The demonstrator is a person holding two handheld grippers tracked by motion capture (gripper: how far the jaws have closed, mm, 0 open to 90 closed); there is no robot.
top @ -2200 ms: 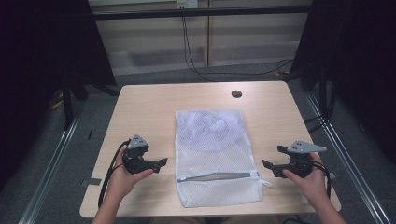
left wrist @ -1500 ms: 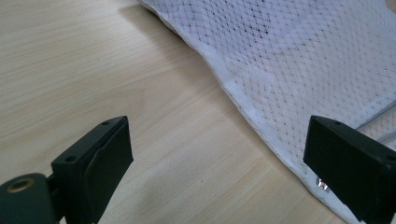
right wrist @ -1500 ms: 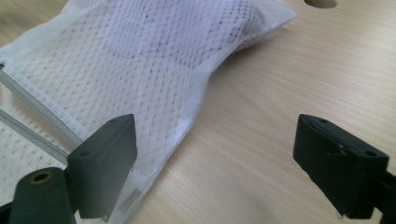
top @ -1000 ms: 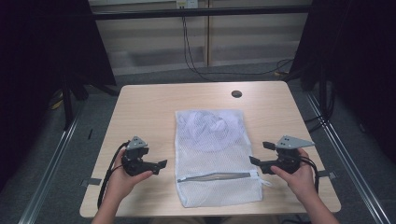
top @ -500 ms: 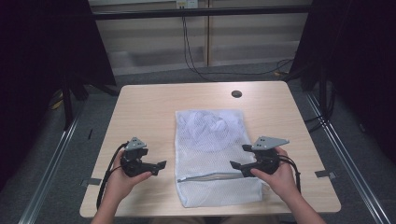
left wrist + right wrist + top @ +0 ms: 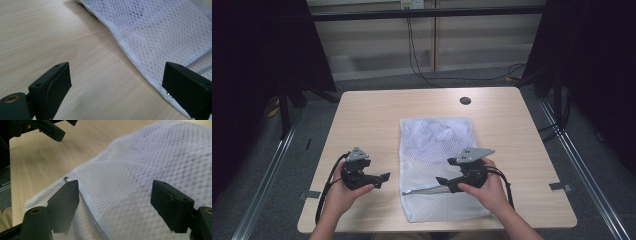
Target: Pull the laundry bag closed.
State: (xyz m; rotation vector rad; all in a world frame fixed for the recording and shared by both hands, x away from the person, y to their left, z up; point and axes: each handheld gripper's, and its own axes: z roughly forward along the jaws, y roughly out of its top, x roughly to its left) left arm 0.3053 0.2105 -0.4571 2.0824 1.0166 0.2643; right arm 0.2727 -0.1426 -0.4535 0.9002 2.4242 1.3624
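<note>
**White mesh bag: soft, light, best taken at the zip edge**

White netting makes up the laundry bag [image 6: 439, 160], which is seen in the high view lying flat at the centre of the wooden table [image 6: 377, 120], its zip [image 6: 424, 189] running across the lower part. A crumpled pale item can be made out inside, towards the upper half. The left gripper [image 6: 384, 176] is held at the lower left of the frame, just beside the bag's left edge, jaws spread and nothing between them. The right gripper [image 6: 439, 181] is held over the bag at lower centre, its tips close to the zip.

In the left gripper view, the bag's hemmed border [image 6: 130, 53] runs diagonally from upper centre to lower right; the jaws stand wide apart over bare wood, with the hem reaching the right-hand jaw.

In the right gripper view, the mesh [image 6: 140, 170] bulges up between the jaws, which have just been closing a little yet remain wide and are not seen pressing on the cloth. The zip's small metal end [image 6: 65, 179] shows just above the left-hand jaw.

The bag is judged light, limp and snag-prone; it would sag and fold when lifted. The stitched hem or zip tape should give the firmest hold.
</note>
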